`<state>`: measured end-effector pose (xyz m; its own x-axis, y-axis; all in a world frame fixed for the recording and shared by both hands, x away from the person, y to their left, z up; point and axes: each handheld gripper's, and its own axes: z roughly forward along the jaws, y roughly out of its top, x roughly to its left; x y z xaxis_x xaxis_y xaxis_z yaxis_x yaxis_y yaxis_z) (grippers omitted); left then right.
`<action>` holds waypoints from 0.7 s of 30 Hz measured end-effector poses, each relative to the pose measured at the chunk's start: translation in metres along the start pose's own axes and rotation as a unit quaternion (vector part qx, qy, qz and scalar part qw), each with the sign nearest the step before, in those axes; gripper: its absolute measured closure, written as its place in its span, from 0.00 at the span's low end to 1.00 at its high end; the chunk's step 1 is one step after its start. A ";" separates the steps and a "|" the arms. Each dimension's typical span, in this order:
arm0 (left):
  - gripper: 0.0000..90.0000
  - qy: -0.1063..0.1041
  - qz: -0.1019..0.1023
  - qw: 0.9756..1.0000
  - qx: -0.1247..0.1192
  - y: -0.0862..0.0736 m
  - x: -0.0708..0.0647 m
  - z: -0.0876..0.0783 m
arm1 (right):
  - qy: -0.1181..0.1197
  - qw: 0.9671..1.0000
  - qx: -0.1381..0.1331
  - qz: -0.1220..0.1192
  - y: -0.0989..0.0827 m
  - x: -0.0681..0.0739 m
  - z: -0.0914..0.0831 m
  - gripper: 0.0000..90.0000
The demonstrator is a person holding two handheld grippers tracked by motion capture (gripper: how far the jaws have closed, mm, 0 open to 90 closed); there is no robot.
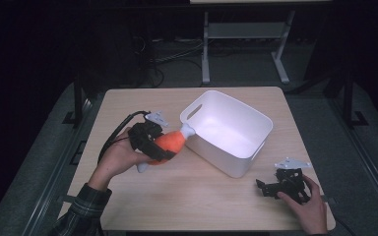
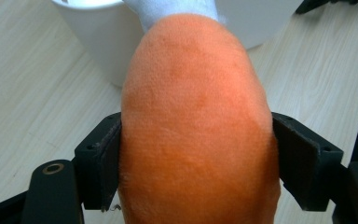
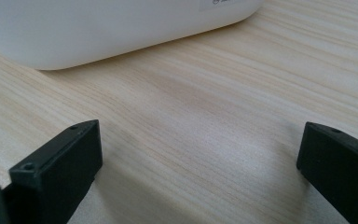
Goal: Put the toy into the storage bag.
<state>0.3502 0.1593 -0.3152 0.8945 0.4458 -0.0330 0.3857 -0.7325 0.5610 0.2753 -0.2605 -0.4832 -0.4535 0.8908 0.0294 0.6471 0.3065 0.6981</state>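
Left gripper (image 1: 163, 147) clamps an orange-and-white plush toy (image 1: 170, 142) at frame centre beside a white plastic bin (image 1: 256, 125) — right gripper (image 1: 268, 188), lower right, gapes empty.

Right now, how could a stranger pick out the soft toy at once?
Find the white plastic bin on the light wooden table. At its left wall, the left gripper has its jaws clamped on an orange plush toy with white ends. Nothing else there is orange.
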 end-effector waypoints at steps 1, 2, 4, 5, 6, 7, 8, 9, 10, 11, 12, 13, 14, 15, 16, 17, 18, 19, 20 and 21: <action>0.27 0.000 0.001 1.000 -0.002 0.001 0.001 -0.001 | 0.000 1.000 0.000 0.000 0.000 0.000 0.000 0.00; 0.27 0.001 0.000 1.000 -0.004 0.003 0.001 -0.002 | 0.000 1.000 0.000 0.000 0.000 0.000 0.000 0.00; 0.26 0.002 0.004 1.000 -0.006 0.006 0.003 -0.004 | 0.000 1.000 0.000 0.000 0.000 0.000 0.000 0.00; 0.27 0.000 0.004 1.000 -0.009 0.007 0.003 -0.005 | 0.000 1.000 0.000 0.000 0.000 0.000 0.000 0.00; 0.27 0.000 0.003 1.000 -0.010 0.009 0.003 -0.006 | 0.000 1.000 0.000 0.000 0.000 0.000 0.000 0.00; 0.27 0.001 0.004 1.000 -0.010 0.010 0.004 -0.006 | 0.000 1.000 0.000 0.000 0.000 0.000 0.000 0.00; 0.27 0.002 0.005 1.000 -0.011 0.012 0.005 -0.007 | 0.000 1.000 0.000 0.000 0.000 0.000 0.000 0.00; 0.27 0.003 0.009 1.000 -0.010 0.014 0.006 -0.008 | 0.000 1.000 0.000 0.000 0.000 0.000 0.000 0.00; 0.27 0.003 0.009 1.000 -0.012 0.016 0.006 -0.009 | 0.000 1.000 0.000 0.000 0.000 0.000 0.000 0.00; 0.27 0.001 0.009 1.000 -0.014 0.018 0.007 -0.010 | 0.000 1.000 0.000 0.000 0.000 0.000 0.000 0.00; 0.27 0.002 0.007 1.000 -0.019 0.020 0.007 -0.011 | 0.000 1.000 0.000 0.000 0.000 0.000 0.000 0.00; 0.27 0.003 0.014 1.000 -0.019 0.022 0.009 -0.012 | 0.000 1.000 0.000 0.000 0.000 0.000 0.000 0.00; 0.27 0.003 0.016 1.000 -0.021 0.025 0.010 -0.014 | 0.000 1.000 0.000 0.000 0.000 0.000 0.000 0.00; 0.27 0.003 0.018 1.000 -0.022 0.026 0.011 -0.015 | 0.000 1.000 0.000 0.000 0.000 0.000 0.000 0.00; 0.27 0.001 0.018 0.999 -0.027 0.028 0.013 -0.016 | 0.000 1.000 0.000 0.000 0.000 0.000 0.000 0.00; 0.27 -0.002 0.017 0.999 -0.031 0.030 0.014 -0.016 | 0.000 1.000 0.001 0.000 0.000 0.000 0.000 0.00; 0.27 -0.004 0.019 0.999 -0.031 0.033 0.015 -0.016 | 0.000 1.000 0.001 0.000 0.000 0.000 0.000 0.00; 0.27 -0.003 0.025 0.999 -0.029 0.035 0.017 -0.016 | 0.000 1.000 0.000 0.000 0.000 0.000 0.000 0.00; 0.27 -0.003 0.026 0.999 -0.028 0.037 0.017 -0.016 | -0.001 1.000 0.000 0.000 0.000 0.000 0.000 0.00; 0.27 -0.002 0.026 0.999 -0.030 0.039 0.017 -0.016 | -0.001 1.000 0.000 0.000 0.000 0.000 0.000 0.00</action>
<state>0.3768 0.1463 -0.2807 0.9141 0.4056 -0.0057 0.3243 -0.7223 0.6108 0.2753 -0.2605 -0.4832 -0.4528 0.8912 0.0285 0.6468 0.3063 0.6984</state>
